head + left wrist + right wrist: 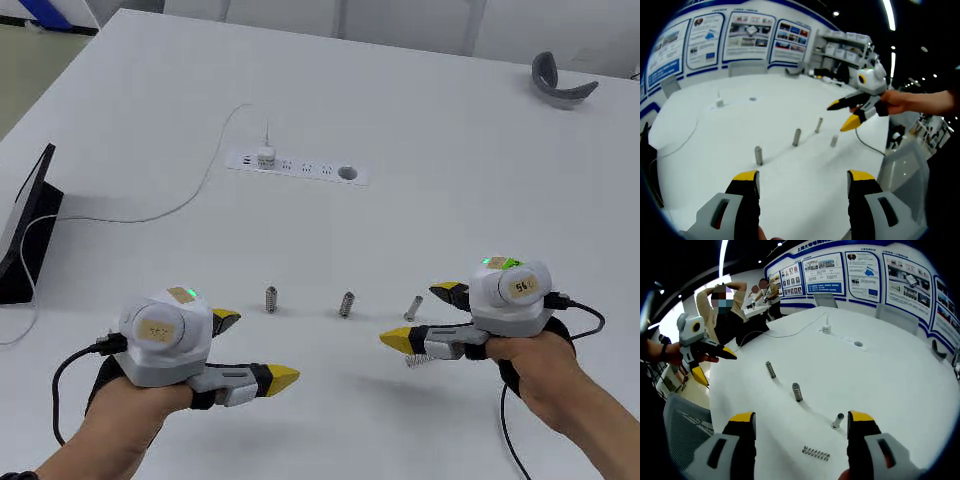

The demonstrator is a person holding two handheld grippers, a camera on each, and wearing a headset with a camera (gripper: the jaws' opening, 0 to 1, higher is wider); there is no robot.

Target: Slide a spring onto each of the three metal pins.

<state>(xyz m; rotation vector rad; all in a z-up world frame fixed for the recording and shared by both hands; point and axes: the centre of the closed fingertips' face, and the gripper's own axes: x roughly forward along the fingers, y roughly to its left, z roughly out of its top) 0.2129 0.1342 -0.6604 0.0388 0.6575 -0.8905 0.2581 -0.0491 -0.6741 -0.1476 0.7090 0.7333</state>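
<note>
Three short metal pins stand in a row on the white table (420, 140). The left pin (271, 298) and the middle pin (346, 303) each carry a coiled spring. The right pin (413, 307) is bare, as the right gripper view confirms (838, 420). A loose spring (420, 358) lies flat on the table just in front of the bare pin, between my right jaws in the right gripper view (815, 453). My right gripper (421, 315) hovers open beside the bare pin. My left gripper (252, 348) is open and holds nothing, in front of the left pin (758, 155).
A white power strip (296, 166) with a plugged-in charger and cable lies further back. A dark screen (25, 240) stands at the left table edge and a grey curved object (560, 85) at the far right. People (725, 305) sit beyond the table.
</note>
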